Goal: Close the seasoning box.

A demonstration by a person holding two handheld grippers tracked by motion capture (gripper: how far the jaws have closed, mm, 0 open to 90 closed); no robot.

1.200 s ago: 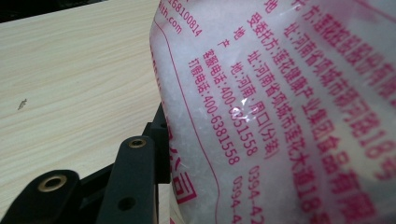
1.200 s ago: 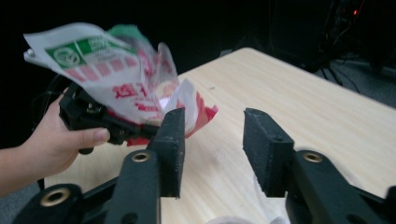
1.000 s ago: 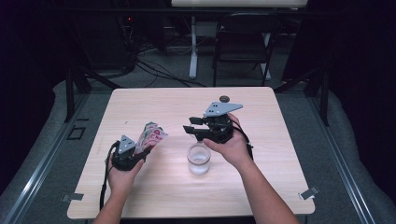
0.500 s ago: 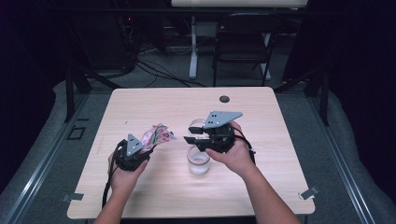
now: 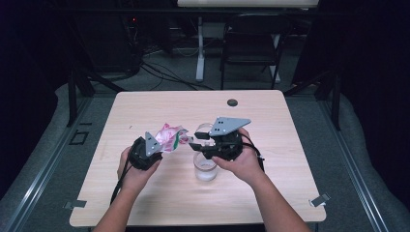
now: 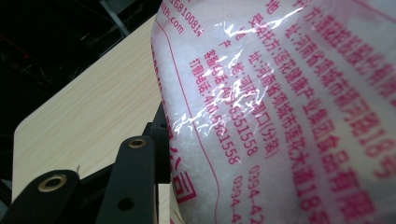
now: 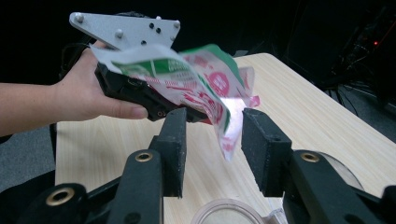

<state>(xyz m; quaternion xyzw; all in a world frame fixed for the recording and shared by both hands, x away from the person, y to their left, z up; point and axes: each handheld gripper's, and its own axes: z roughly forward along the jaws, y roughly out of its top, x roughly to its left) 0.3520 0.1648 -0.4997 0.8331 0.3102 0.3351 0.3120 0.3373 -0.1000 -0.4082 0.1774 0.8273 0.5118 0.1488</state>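
Packet printed "0394" has neared the right gripper.

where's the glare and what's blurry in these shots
Left gripper view: glare streaks across the packet, its far right print out of focus. Right gripper view: a bright spot on the packet's hanging corner; background dark. High view: table evenly lit, surroundings black.

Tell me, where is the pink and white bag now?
In the high view, the bag is left of centre, held by the left gripper, just left of the right gripper and the glass.
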